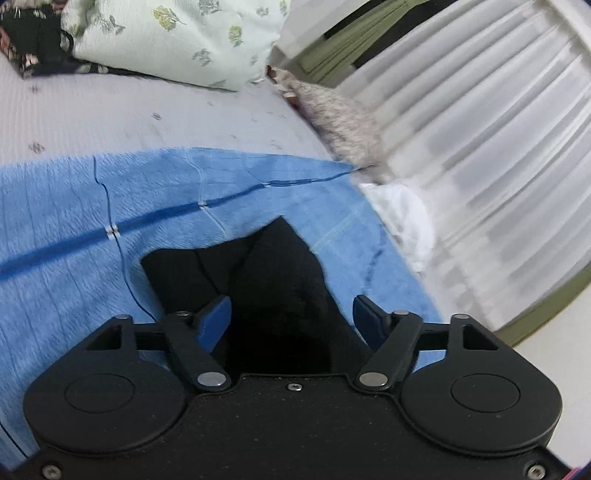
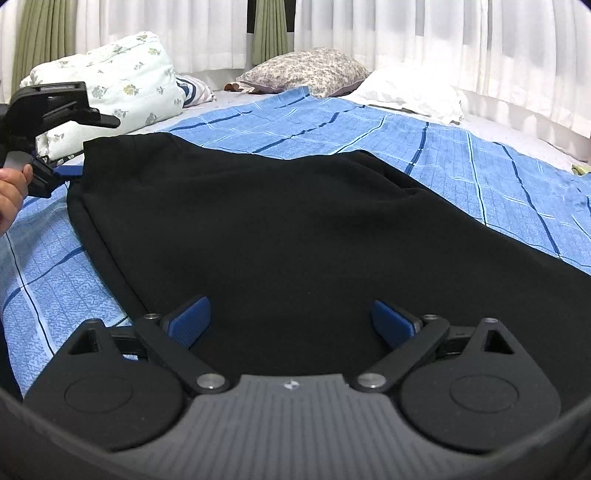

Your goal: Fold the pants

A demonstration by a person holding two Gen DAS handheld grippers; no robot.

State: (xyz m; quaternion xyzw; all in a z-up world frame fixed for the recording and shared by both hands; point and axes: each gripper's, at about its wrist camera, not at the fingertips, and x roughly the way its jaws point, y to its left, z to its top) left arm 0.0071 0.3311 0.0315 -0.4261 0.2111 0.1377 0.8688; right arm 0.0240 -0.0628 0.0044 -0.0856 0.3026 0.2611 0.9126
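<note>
Black pants [image 2: 295, 229] lie spread flat on a blue checked blanket [image 2: 480, 177] on a bed. My right gripper [image 2: 291, 314] hovers low over their near part, jaws wide apart, touching nothing. In the left wrist view a peaked corner of the pants [image 1: 266, 266] lies between the blue fingers [image 1: 216, 317] of my left gripper [image 1: 291, 314], and the pads stand apart from the cloth. From the right wrist view, the left gripper [image 2: 55, 155] sits at the pants' far left corner, with a hand [image 2: 9, 199] holding it.
A floral white pillow [image 2: 122, 81] lies behind the left gripper, with a grey patterned pillow [image 2: 306, 70] and a white pillow [image 2: 410, 92] along the bed's far edge. White curtains [image 2: 443, 33] hang behind. The blanket's right edge [image 1: 399, 258] drops off toward the curtain.
</note>
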